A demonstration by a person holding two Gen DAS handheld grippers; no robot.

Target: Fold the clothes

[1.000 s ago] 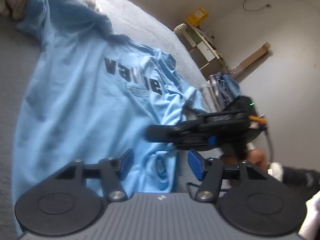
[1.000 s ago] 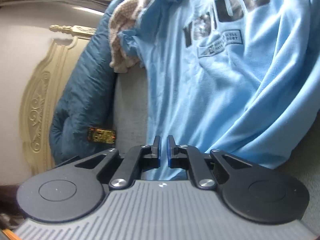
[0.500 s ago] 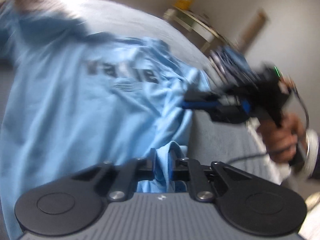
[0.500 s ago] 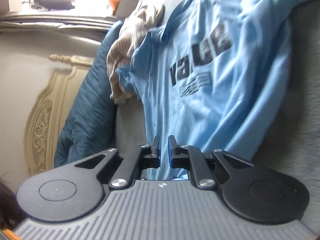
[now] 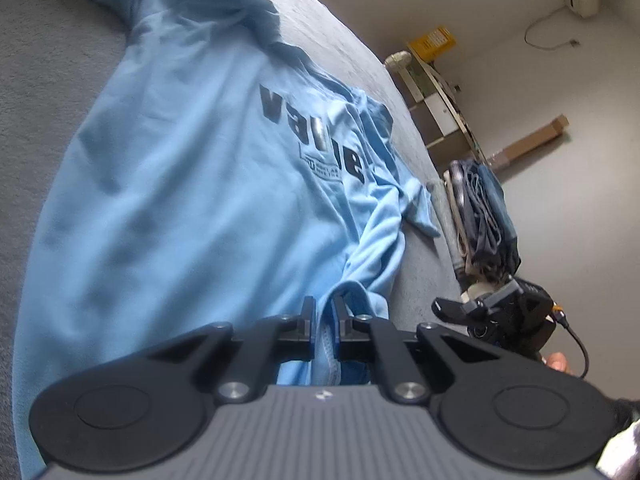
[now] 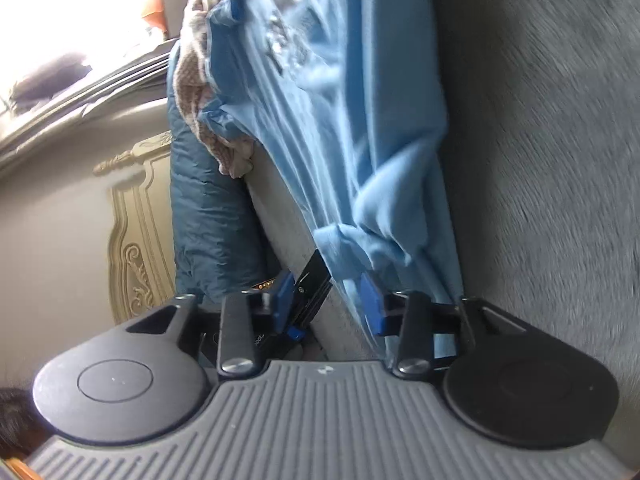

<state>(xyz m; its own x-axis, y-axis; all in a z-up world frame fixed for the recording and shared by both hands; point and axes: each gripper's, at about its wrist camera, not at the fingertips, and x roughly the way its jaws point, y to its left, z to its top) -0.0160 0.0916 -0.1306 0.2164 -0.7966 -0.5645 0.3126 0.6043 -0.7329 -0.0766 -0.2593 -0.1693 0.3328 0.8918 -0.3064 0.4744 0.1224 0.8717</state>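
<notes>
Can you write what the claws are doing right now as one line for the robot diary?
step: fold clothes | left claw: shut on blue T-shirt hem | right claw: opening, pads off cloth | shirt: spread on grey bed

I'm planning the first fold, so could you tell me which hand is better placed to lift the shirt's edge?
Left. The left tongs are shut on the shirt hem, while the right tongs are opening beside its bunched edge, gripping nothing.

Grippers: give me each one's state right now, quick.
Left gripper: shut on a fold of the light blue T-shirt.
Right gripper: jaws opening, pads apart, shirt edge between them but not pinched.
</notes>
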